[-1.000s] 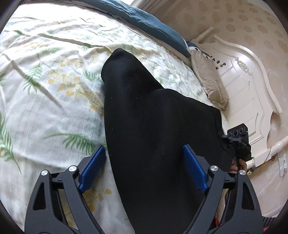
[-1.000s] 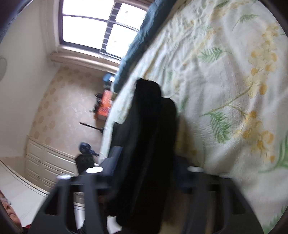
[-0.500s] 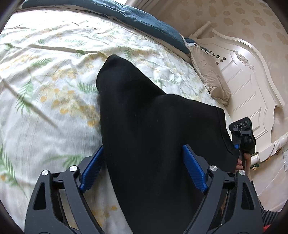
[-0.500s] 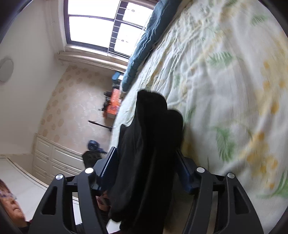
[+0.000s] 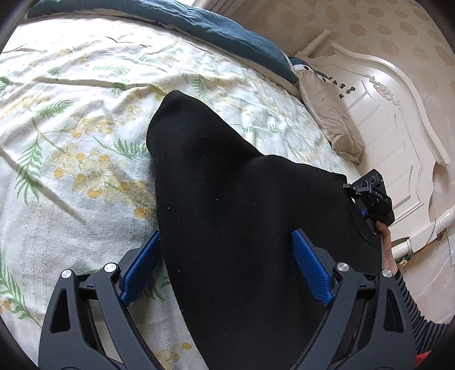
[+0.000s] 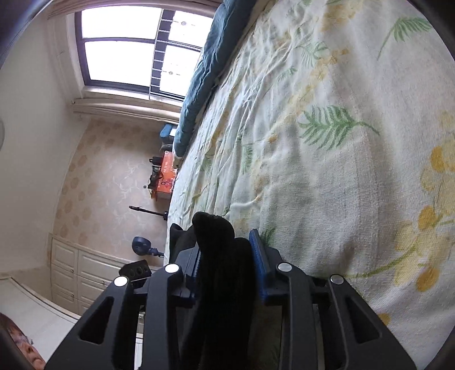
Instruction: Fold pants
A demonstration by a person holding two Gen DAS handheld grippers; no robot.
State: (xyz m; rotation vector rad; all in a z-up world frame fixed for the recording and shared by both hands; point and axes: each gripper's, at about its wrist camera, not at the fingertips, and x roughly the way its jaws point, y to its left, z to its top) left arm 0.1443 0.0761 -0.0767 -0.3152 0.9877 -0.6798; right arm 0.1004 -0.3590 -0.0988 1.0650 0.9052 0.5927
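Note:
Black pants [image 5: 227, 205] lie on the floral bedspread [image 5: 71, 142], one leg reaching toward the bed's middle. My left gripper [image 5: 226, 250] is open, its blue pads either side of the fabric near the bed's edge. My right gripper [image 6: 227, 250] is shut on a bunched edge of the pants [image 6: 219, 250], with its blue pads pressed on the cloth. The right gripper also shows in the left wrist view [image 5: 369, 196] at the pants' right edge, held by a hand.
A dark blue duvet [image 5: 199, 22] lies along the far side of the bed. A beige pillow [image 5: 332, 122] rests against the white headboard [image 5: 398, 113]. In the right wrist view, a window [image 6: 128, 48], white cabinets [image 6: 74, 270] and an orange box [image 6: 166, 176] stand beyond the bed.
My right gripper closed on the bunched pants edge and moved lower along the bed. My left gripper stayed open and shifted slightly over the fabric.

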